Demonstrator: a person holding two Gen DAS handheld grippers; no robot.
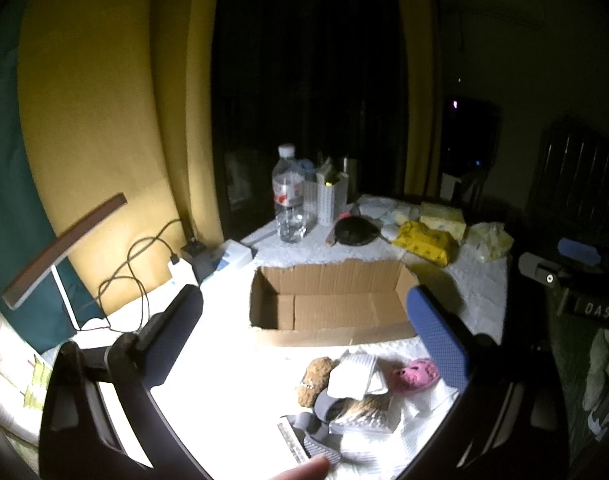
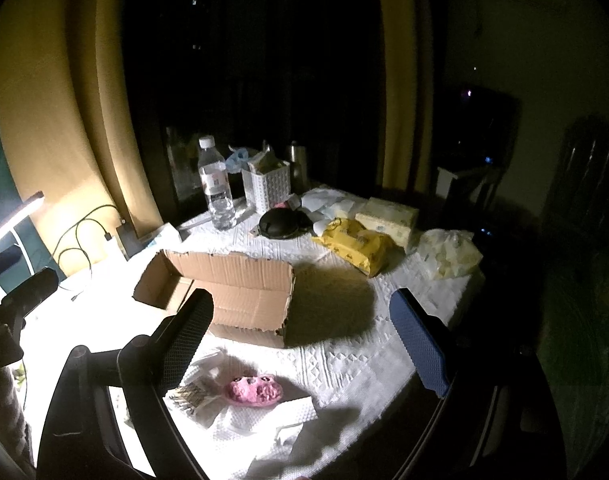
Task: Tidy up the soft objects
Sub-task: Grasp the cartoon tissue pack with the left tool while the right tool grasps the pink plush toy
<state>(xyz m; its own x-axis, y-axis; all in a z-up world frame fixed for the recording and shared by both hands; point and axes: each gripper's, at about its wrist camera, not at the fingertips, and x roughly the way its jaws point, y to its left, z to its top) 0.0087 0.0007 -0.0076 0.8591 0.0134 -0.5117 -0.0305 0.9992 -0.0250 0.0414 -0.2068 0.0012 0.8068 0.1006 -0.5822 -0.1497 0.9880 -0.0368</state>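
Note:
An open cardboard box (image 1: 332,304) (image 2: 224,292) sits mid-table with nothing inside. In front of it lies a pile of soft things: a brown plush (image 1: 314,376), a pink plush (image 1: 414,374) (image 2: 254,390), folded white cloths (image 1: 356,374) and a grey piece (image 1: 324,408). My left gripper (image 1: 308,320) hangs open above the pile, nothing between its fingers. My right gripper (image 2: 304,332) is open too, over the white cloth just right of the box, with the pink plush below its left finger.
At the back stand a water bottle (image 1: 289,196), a white perforated holder (image 1: 331,200), a black round object (image 1: 354,232), yellow wipe packs (image 1: 424,242) and tissue packs (image 2: 388,216). A desk lamp (image 1: 64,248), cables and a power block (image 1: 196,256) are left. A fingertip (image 1: 304,470) shows at the bottom.

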